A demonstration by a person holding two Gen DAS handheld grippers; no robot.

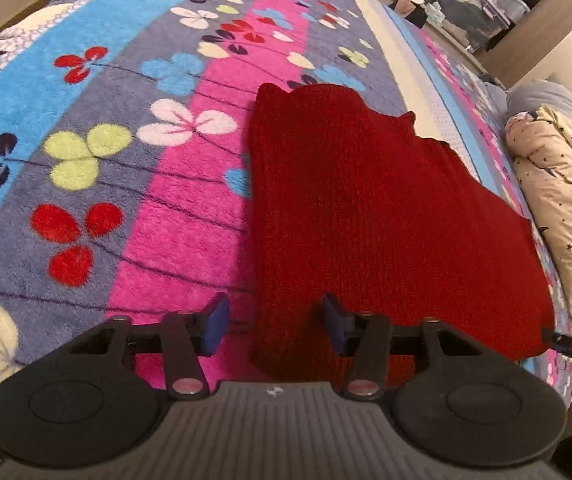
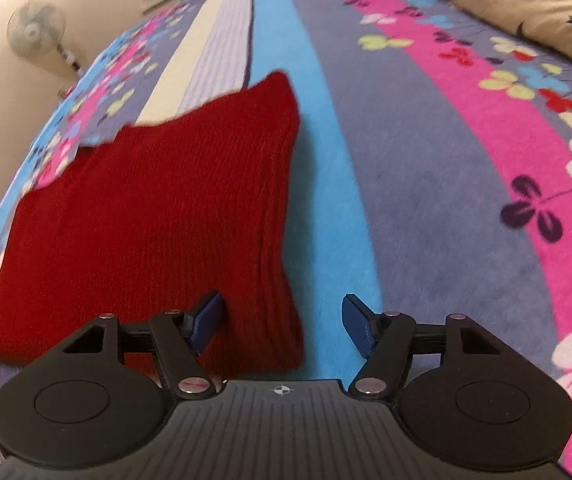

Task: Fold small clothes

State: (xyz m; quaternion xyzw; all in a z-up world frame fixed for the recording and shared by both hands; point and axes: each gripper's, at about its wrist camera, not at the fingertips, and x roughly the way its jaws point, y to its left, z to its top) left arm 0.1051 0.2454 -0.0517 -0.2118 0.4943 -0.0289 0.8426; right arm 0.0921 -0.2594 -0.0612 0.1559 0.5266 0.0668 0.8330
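Red knit garment [image 1: 365, 208] flat on blanket [image 1: 86, 208]; left gripper [image 1: 276, 326] and right gripper [image 2: 282, 324] spread, straddling near corners, likely for the next fold.

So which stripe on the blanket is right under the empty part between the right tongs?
The bright blue stripe. It runs beside the red knitted garment, whose corner reaches between the open right tongs; the pink stripe lies farther right.

Open floral blanket [image 1: 86, 184] lies left of the red knit garment [image 1: 365, 208] and right of it; a star-print bundle [image 1: 557, 200] blocks the far right edge.
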